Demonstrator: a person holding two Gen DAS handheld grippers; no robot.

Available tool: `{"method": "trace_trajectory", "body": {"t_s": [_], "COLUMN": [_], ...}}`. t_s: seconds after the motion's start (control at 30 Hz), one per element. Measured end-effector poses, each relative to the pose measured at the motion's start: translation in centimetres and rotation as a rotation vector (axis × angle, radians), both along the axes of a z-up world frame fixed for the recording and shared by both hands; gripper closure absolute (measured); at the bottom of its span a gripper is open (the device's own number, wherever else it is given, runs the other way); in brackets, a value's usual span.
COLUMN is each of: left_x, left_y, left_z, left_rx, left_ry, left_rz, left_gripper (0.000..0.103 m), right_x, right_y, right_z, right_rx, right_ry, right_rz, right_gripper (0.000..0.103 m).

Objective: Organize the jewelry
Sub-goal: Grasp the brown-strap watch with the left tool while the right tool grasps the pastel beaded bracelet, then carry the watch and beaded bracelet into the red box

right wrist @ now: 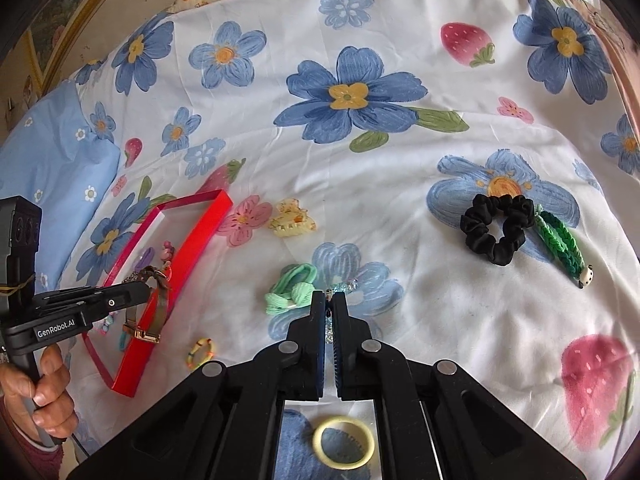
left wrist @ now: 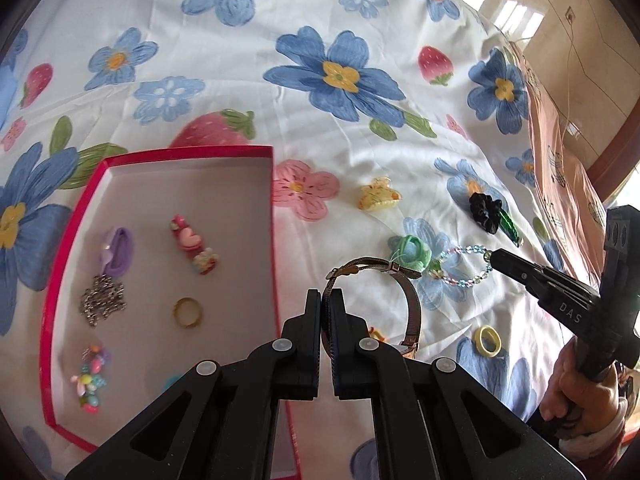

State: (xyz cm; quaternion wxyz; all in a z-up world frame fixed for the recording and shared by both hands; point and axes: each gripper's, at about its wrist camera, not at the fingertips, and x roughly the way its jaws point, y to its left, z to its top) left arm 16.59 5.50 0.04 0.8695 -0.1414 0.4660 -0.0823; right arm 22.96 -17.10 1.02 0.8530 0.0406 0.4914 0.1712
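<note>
Still off the bed: watch (left wrist: pixel 400 304) pinched in left tool (left wrist: pixel 327 296) at lower centre, bead bracelet (left wrist: pixel 468 266) in right tool (right wrist: pixel 329 298); thin holds, liable to slip short of red box (left wrist: pixel 276 240).

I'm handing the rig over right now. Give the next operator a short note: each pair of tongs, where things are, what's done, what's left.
Left tongs: shut on the watch strap, lifted beside the red box.
Right tongs: shut on the bead bracelet, just off the bedsheet.
Done, in the box: purple hair tie, pink hair clip, chain, gold ring, bead charm.
Left on the sheet: yellow claw clip, green hair tie, black scrunchie, green braided band, yellow ring band, striped small band.
</note>
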Motion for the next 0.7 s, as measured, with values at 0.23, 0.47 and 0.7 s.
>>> {"method": "trace_trajectory", "body": {"t_s": [0.23,0.47,0.7], "left_x": [-1.9,-3.6,-5.1], "left_y": [2.6,5.8,9.2], "left_z": [0.6,0.8,0.6], "left_rx": [-0.01,-0.016,-0.009], "left_ry": [-0.015,-0.019,-0.01], "left_rz": [0.042,0.11,0.183], "left_gripper": [0.1,0.1,0.1], "right_x": [-0.6,-0.9,-1.1], "right_y": [2.2,5.8,10.2], "right_z": [1.9,3.3,3.5], "right_rx": [0.02,0.056,0.086], "right_ry": [-0.041,-0.064,-0.062], "right_rz": [0.037,0.106,0.187], "right_gripper": [0.101,0.101,0.101]}}
